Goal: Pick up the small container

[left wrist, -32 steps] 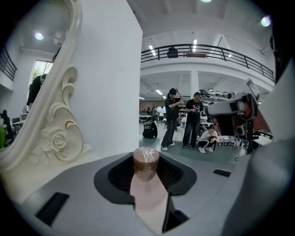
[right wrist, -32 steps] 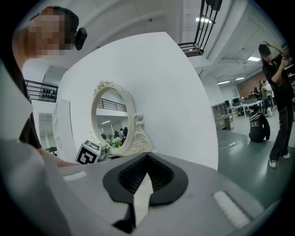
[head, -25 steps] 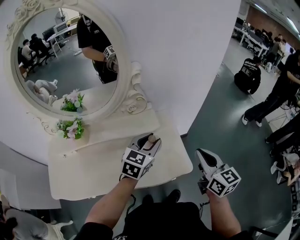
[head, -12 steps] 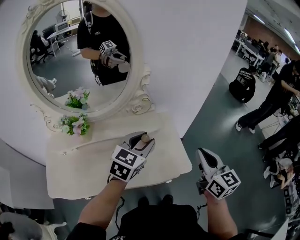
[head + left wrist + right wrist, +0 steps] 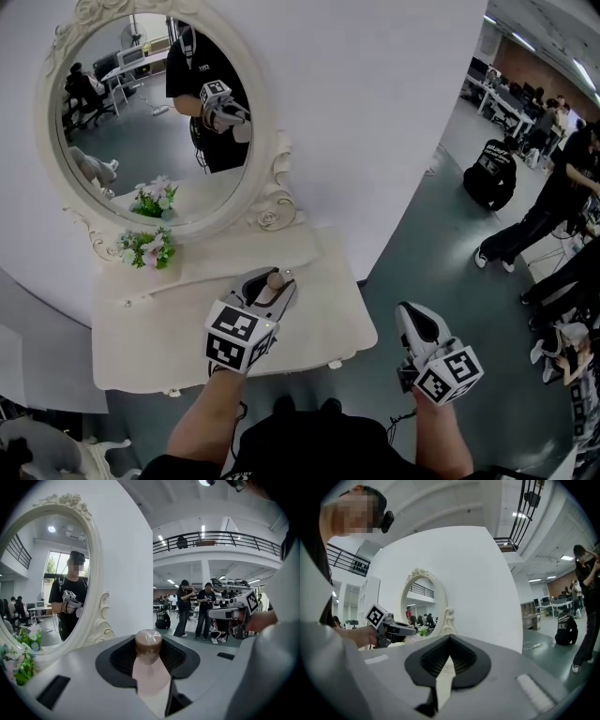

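Observation:
The small container [image 5: 275, 279] is a pale little pot with a brownish round top [image 5: 148, 641]. My left gripper [image 5: 269, 286] is shut on it and holds it above the white dressing table [image 5: 309, 319]. In the left gripper view the pot stands upright between the two dark pads, with the gripper [image 5: 148, 656] closed around it. My right gripper [image 5: 409, 314] hangs off the table's right edge, over the floor. Its jaws meet with nothing between them in the right gripper view [image 5: 448, 657].
An oval mirror [image 5: 155, 122] in an ornate white frame stands at the back of the table. A small bunch of flowers [image 5: 145, 249] sits at its lower left. Several people [image 5: 553, 187] stand and sit on the grey floor to the right.
My left gripper has drifted left and a little nearer to me with the container in it. The right gripper has hardly moved.

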`<control>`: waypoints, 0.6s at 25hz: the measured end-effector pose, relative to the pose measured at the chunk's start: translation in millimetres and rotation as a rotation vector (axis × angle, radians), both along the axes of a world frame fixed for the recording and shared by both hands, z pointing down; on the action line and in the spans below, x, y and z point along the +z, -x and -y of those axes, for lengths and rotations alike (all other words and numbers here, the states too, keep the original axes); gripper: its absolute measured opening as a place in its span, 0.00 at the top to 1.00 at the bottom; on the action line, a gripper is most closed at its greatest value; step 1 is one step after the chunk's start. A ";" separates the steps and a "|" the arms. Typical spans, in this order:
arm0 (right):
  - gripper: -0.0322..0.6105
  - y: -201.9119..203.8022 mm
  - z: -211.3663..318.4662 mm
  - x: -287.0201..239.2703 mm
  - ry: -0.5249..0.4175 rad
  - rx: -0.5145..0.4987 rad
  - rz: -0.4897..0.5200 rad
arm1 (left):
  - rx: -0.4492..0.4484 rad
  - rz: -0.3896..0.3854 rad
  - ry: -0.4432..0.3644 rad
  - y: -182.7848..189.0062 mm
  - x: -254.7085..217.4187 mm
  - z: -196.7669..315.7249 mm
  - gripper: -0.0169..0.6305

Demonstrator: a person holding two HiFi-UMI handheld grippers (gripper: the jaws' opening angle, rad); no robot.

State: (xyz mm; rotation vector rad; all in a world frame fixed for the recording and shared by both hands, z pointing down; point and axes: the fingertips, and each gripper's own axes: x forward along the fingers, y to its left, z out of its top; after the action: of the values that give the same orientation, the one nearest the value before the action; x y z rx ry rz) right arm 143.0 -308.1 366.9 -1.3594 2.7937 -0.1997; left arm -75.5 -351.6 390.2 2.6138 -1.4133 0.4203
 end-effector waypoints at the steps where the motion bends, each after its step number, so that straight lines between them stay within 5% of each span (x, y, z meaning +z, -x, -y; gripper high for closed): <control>1: 0.94 -2.6 -0.1 1.4 0.001 -0.003 -0.001 | -0.003 -0.001 0.004 -2.9 2.0 -0.4 0.75; 15: 0.94 -21.3 4.9 4.2 0.004 -0.044 0.020 | -0.001 0.011 0.026 -36.9 13.4 -1.5 0.75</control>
State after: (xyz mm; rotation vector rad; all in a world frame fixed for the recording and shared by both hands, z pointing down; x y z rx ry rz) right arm 164.3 -312.9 371.0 -1.2902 2.8103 -0.2192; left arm -38.6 -350.1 403.5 2.5944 -1.4026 0.4512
